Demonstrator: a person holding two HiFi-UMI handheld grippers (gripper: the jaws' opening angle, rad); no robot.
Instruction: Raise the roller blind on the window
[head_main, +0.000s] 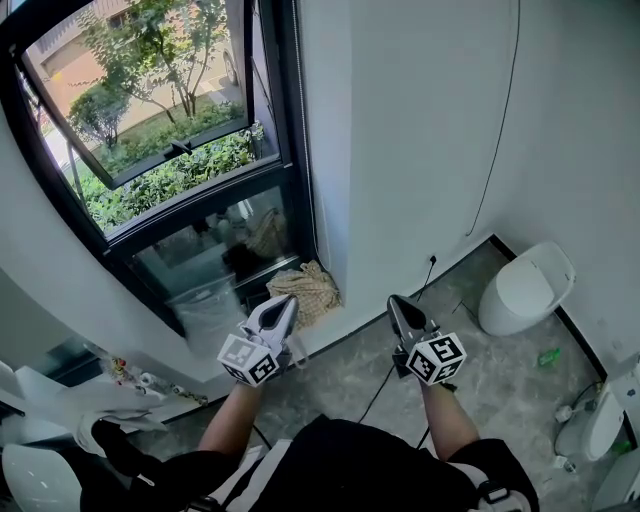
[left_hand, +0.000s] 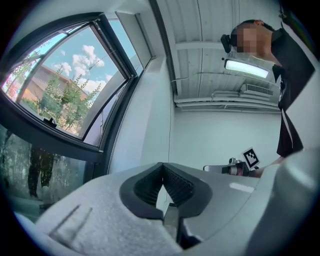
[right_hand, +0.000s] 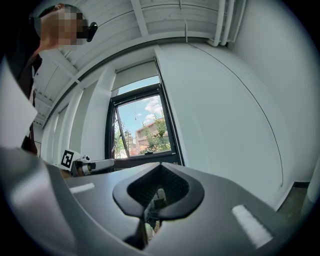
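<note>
The window (head_main: 160, 130) has a black frame and a pane tilted open, with trees outside. The pale roller blind (right_hand: 134, 75) covers only the top strip of the glass. A thin pull cord (head_main: 306, 120) hangs along the frame's right side and shows as a fine line (left_hand: 170, 125) in the left gripper view. My left gripper (head_main: 288, 303) is held below the window, shut, and nothing shows between its pads (left_hand: 176, 186). My right gripper (head_main: 397, 303) hangs beside it in front of the white wall, also shut and empty (right_hand: 160, 172).
A woven bag (head_main: 308, 290) lies on the floor under the window. A black cable (head_main: 500, 130) runs down the white wall to a socket. A white bin (head_main: 525, 290) stands at right. White chairs (head_main: 40, 470) are at lower left.
</note>
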